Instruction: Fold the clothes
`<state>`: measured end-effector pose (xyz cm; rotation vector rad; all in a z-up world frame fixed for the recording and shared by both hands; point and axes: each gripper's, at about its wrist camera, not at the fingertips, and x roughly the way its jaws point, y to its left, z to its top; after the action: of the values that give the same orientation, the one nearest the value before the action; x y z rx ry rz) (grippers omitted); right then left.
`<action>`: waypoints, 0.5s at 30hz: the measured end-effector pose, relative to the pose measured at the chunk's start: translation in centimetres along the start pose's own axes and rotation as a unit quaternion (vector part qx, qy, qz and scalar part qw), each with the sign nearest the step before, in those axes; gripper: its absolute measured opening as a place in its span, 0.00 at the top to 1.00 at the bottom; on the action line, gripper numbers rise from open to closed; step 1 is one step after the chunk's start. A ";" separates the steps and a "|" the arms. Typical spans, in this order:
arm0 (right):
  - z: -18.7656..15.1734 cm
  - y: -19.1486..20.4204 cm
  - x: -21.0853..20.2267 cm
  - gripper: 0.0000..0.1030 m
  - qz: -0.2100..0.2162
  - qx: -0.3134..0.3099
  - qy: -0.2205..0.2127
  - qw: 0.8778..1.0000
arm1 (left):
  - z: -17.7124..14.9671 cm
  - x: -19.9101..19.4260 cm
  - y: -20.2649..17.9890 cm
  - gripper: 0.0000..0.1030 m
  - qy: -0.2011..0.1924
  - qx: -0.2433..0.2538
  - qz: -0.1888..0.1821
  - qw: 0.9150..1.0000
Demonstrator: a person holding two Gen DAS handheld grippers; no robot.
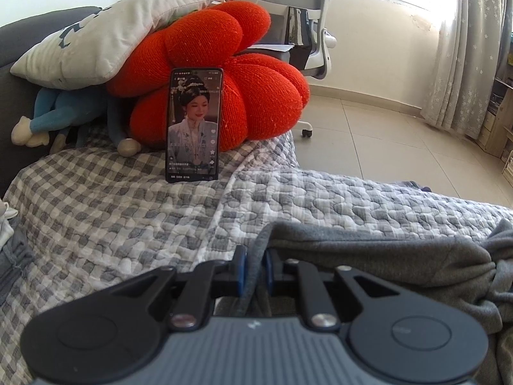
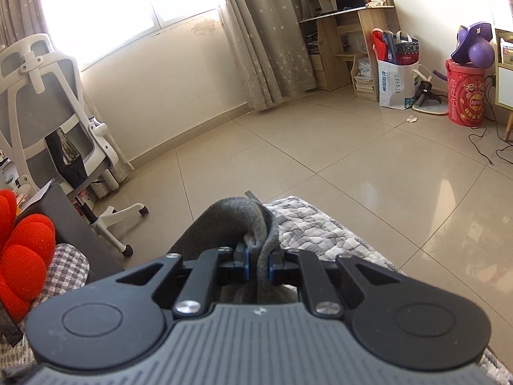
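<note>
Your left tool, lower centre: clamped on grey garment edge. Your right tool, lower centre: clamped on same grey garment. Checked quilt beneath.

A lived-in home bedroom: a checked quilt covers the bed, piled with a red knitted cushion and a pillow. Star-print curtains, a wooden desk and an office chair stand on the tiled floor.

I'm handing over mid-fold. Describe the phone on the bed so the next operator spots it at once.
Start at the big red pumpkin-shaped cushion at the far end of the checked quilt. The phone stands upright against its front, base on the quilt. It is the only flat, dark-framed thing among the soft items, and its screen is lit.
</note>
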<state>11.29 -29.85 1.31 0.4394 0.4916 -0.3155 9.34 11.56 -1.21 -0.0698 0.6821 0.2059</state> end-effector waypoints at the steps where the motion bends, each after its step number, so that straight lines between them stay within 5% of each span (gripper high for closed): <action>1: 0.0 -0.2 0.1 0.89 -0.004 0.002 -0.001 1.000 | 0.2 0.2 0.1 0.88 -0.004 -0.004 0.007 1.000; 12: 0.2 -1.7 0.6 0.89 -0.056 0.001 -0.009 0.998 | 3.3 1.1 0.4 0.88 -0.067 0.019 0.105 0.992; 15: 0.1 -1.8 1.0 0.89 -0.052 -0.006 0.001 0.999 | 4.0 1.8 0.5 0.88 -0.066 0.018 0.108 0.992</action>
<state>11.44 -31.59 0.26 0.4033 0.5185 -0.4116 13.07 12.88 0.77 0.0520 0.5599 0.4034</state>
